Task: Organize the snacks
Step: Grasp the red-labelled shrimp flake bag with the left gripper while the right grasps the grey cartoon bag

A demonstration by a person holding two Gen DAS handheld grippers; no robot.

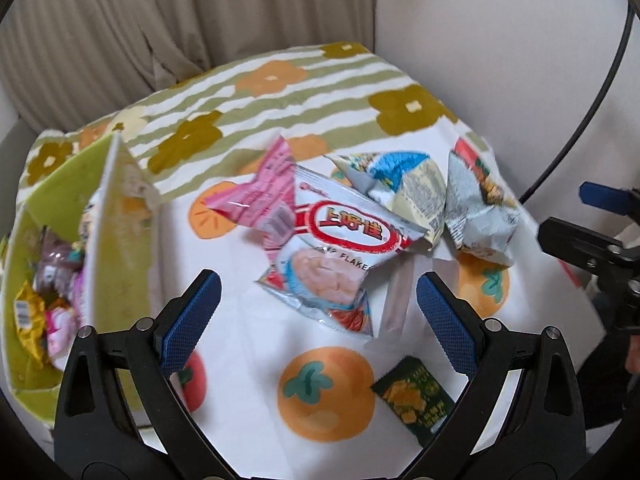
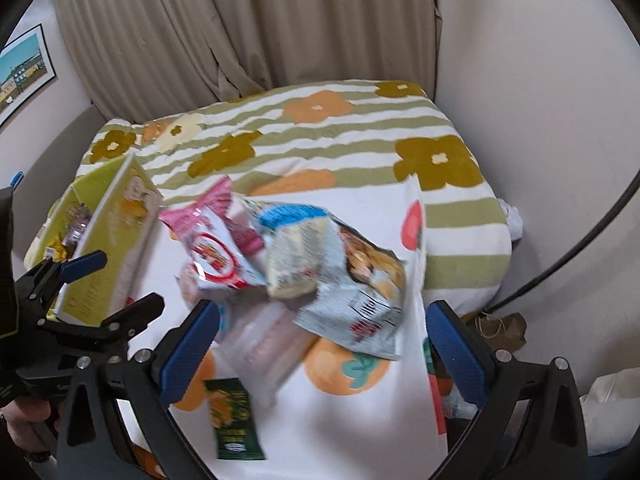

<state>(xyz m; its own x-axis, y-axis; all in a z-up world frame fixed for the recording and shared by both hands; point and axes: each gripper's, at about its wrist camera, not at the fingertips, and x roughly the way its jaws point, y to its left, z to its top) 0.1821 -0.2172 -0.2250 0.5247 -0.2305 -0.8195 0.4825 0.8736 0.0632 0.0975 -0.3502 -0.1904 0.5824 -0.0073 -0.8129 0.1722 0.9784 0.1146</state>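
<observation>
Beige curtains and a plain wall are seen behind a surface covered by a white cloth (image 1: 248, 380) printed with oranges, laid over a green-striped flowered cover (image 1: 304, 92). A green box (image 1: 104, 240) stands open at the left edge, already holding several small wrapped snacks (image 1: 44, 300). Loose packets are piled mid-cloth: a white-and-red bag (image 1: 340, 248) on top, a pink bag (image 1: 264, 192) partly under it, a blue-topped bag (image 1: 408, 184) and a silver bag (image 1: 480, 212) just beside it to the right. A pale stick pack (image 1: 396, 304) lies near the pile, and a small dark-green packet (image 1: 416, 396) sits apart, nearer the cameras. The left gripper (image 1: 318, 312) is held spread wide with nothing between its blue pads (image 1: 192, 316), low over the cloth in front of the white-and-red bag. The right gripper (image 2: 322, 344) is likewise wide apart and empty, facing the pile from the other side; the left one is seen at its left edge. Step in hand is judged as a reach for the next packet, with much sorting left. Next move likely calls for the left jaws to be lowered around a crinkly bag edge, closed firmly, then carried over the box wall. Slippage of the foil is a risk.
</observation>
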